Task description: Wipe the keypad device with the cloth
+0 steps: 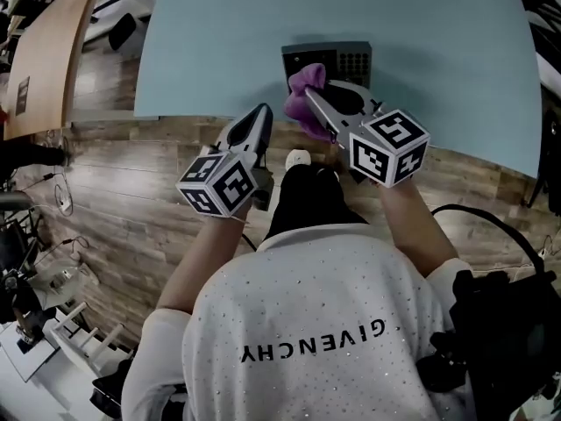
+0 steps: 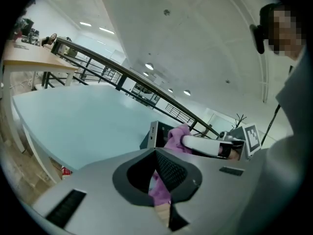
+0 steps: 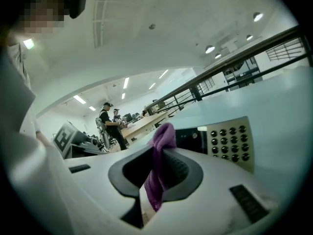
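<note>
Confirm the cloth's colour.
Purple. The cloth shows best in the right gripper view.

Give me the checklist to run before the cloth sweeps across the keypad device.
1. Cloth gripped: ok. The right tongs are shut on the purple cloth.
2. Cloth at the keypad device: ok. It sits over the device's left part.
3. Cloth pressing on the surface: cannot tell.
4. Keys unobstructed: ok. The button grid is bare.
5. Left tongs out of the way: ok. They are shut, empty and at the table edge.
6. Device steadied: not ok. Nothing holds it.
</note>
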`<state>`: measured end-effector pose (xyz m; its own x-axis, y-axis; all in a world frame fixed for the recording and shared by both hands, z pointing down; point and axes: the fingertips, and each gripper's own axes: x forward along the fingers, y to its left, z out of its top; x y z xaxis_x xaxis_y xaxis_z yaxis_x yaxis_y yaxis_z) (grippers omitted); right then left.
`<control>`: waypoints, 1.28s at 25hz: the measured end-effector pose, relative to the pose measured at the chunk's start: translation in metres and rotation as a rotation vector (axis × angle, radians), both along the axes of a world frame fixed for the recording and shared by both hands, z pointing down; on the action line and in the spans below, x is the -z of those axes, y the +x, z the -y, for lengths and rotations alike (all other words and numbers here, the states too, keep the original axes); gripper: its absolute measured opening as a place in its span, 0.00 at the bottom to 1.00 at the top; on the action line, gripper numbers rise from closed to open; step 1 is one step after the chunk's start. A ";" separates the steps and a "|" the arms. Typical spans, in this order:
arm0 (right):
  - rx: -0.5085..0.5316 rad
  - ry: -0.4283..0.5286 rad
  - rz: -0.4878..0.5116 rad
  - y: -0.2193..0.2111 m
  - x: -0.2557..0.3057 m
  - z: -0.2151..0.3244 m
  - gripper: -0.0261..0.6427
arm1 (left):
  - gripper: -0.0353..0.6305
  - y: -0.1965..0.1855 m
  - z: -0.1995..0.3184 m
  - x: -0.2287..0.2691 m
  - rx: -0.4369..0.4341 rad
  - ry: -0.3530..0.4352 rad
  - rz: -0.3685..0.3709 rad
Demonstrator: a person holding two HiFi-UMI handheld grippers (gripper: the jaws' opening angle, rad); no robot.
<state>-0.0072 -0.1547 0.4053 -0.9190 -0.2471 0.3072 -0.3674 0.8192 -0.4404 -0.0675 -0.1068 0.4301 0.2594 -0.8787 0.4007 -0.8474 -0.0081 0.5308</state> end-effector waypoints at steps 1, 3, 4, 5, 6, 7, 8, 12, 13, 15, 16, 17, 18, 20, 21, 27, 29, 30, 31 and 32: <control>0.022 -0.006 0.005 -0.007 -0.003 -0.006 0.11 | 0.05 0.004 -0.003 0.001 -0.017 0.016 0.023; 0.049 -0.027 0.021 -0.021 -0.006 -0.017 0.11 | 0.05 0.006 -0.011 0.006 -0.028 0.047 0.053; 0.051 -0.041 0.026 -0.025 -0.007 -0.020 0.11 | 0.05 0.004 -0.015 0.008 -0.015 0.054 0.054; 0.046 -0.055 0.025 -0.027 -0.010 -0.022 0.11 | 0.05 0.002 -0.018 0.008 0.005 0.054 0.047; 0.035 -0.072 0.019 -0.028 -0.014 -0.022 0.11 | 0.05 -0.001 -0.020 0.007 0.032 0.048 0.038; 0.021 -0.090 0.006 -0.028 -0.019 -0.020 0.11 | 0.05 -0.005 -0.021 0.006 0.062 0.039 0.031; 0.004 -0.109 -0.009 -0.027 -0.025 -0.017 0.11 | 0.05 -0.009 -0.020 0.005 0.089 0.030 0.027; -0.047 -0.125 -0.038 -0.019 -0.028 -0.004 0.11 | 0.05 -0.011 -0.017 0.003 0.084 0.006 0.044; -0.057 -0.118 -0.044 -0.015 -0.029 -0.002 0.11 | 0.05 -0.010 -0.017 0.002 0.074 0.003 0.052; -0.078 -0.107 -0.054 -0.006 -0.032 0.001 0.11 | 0.05 -0.008 -0.017 -0.001 0.068 0.003 0.051; -0.089 -0.103 -0.060 0.000 -0.034 0.003 0.11 | 0.05 -0.006 -0.016 -0.002 0.066 0.006 0.047; -0.099 -0.097 -0.068 0.006 -0.035 0.004 0.11 | 0.05 -0.003 -0.015 -0.002 0.063 0.008 0.045; -0.108 -0.088 -0.079 0.012 -0.036 0.004 0.11 | 0.05 0.000 -0.014 -0.002 0.060 0.009 0.044; -0.126 -0.068 -0.104 0.021 -0.036 0.006 0.11 | 0.05 0.003 -0.012 -0.001 0.060 0.007 0.036; -0.135 -0.063 -0.115 0.025 -0.036 0.007 0.11 | 0.05 0.003 -0.010 -0.001 0.061 0.004 0.032; -0.194 -0.053 -0.139 0.049 -0.040 0.018 0.11 | 0.05 0.003 -0.004 -0.005 0.063 -0.009 0.037; -0.208 -0.051 -0.143 0.058 -0.042 0.022 0.11 | 0.05 0.007 -0.003 -0.006 0.058 -0.007 0.036; -0.216 -0.051 -0.147 0.062 -0.043 0.023 0.11 | 0.05 0.009 -0.003 -0.006 0.055 -0.006 0.035; -0.225 -0.051 -0.150 0.066 -0.044 0.024 0.11 | 0.05 0.009 -0.003 -0.006 0.052 -0.005 0.035; -0.235 -0.051 -0.154 0.069 -0.045 0.026 0.11 | 0.05 0.009 -0.002 -0.006 0.049 -0.002 0.035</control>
<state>0.0620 -0.1807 0.4500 -0.7798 -0.4288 0.4562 -0.6107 0.6815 -0.4033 -0.0581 -0.1043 0.4364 0.2017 -0.8893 0.4106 -0.8649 0.0351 0.5008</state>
